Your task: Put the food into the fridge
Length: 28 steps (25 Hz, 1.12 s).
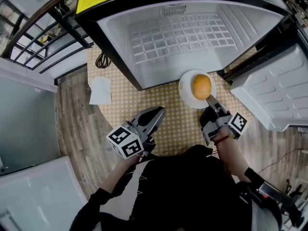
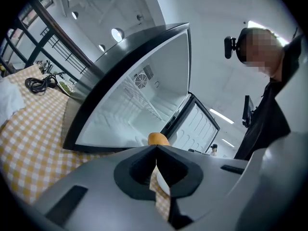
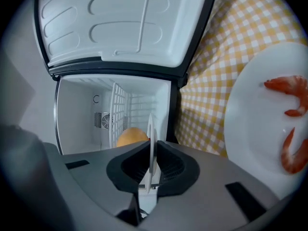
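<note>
A white plate with a round orange-brown piece of food hovers over the checkered cloth just in front of the open fridge. My right gripper is shut on the plate's near rim. In the right gripper view the thin plate edge stands between the closed jaws of the right gripper, with the food beyond it and the fridge interior behind. My left gripper is to the left, shut and empty. In its own view the left gripper points at the fridge.
The fridge door stands open at the right. A second white plate with shrimps lies on the checkered cloth. A white napkin and a black cable lie left of the fridge. A railing runs along the far left.
</note>
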### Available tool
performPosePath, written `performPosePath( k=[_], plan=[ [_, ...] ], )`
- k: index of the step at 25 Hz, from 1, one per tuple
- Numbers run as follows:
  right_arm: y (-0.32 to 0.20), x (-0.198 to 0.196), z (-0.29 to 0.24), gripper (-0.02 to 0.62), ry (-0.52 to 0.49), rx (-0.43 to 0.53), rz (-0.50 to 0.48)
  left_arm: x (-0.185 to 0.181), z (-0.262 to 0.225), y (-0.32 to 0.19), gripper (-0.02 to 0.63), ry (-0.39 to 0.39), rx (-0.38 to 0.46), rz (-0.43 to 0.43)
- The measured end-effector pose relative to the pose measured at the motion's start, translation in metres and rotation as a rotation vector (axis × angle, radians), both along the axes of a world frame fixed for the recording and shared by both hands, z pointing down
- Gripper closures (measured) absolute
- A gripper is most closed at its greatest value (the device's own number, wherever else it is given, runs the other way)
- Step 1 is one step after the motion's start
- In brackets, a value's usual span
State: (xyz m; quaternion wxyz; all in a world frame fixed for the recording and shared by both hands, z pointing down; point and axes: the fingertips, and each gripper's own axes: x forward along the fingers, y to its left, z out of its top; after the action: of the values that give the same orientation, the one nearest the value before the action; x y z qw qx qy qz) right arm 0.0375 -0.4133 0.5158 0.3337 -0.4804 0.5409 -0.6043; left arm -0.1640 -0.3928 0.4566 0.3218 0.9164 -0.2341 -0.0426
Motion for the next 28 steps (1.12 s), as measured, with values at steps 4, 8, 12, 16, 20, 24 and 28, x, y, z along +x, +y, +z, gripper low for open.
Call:
performPosePath(
  k=[4,8,12,16,20,24,28],
  plan=[
    [-0.02,-0.002,-0.001,0.563,-0.018,-0.007,0.03,-0.009,0.005,-0.01,0.592,0.013,-0.004,0.006],
    [-0.044,-0.005,-0.001,0.563,-0.018,-0.006,0.042,-0.01,0.008,-0.018,0.592,0.019,0.009,0.025],
    [-0.06,-0.008,-0.001,0.561,0.013,-0.02,0.05,-0.004,0.007,-0.022,0.592,0.03,0.028,0.048],
    [-0.068,-0.015,0.006,0.561,-0.01,-0.047,0.072,0.001,0.008,-0.024,0.594,0.03,0.045,0.072],
    [-0.079,-0.017,0.013,0.561,0.006,-0.074,0.095,0.007,0.007,-0.024,0.594,0.036,0.053,0.098],
    [-0.092,-0.017,0.012,0.561,0.042,-0.073,0.103,0.013,0.009,-0.022,0.592,0.024,0.074,0.145],
    [-0.103,-0.019,0.013,0.561,0.078,-0.082,0.093,0.015,0.007,-0.021,0.592,0.008,0.108,0.168]
  ],
)
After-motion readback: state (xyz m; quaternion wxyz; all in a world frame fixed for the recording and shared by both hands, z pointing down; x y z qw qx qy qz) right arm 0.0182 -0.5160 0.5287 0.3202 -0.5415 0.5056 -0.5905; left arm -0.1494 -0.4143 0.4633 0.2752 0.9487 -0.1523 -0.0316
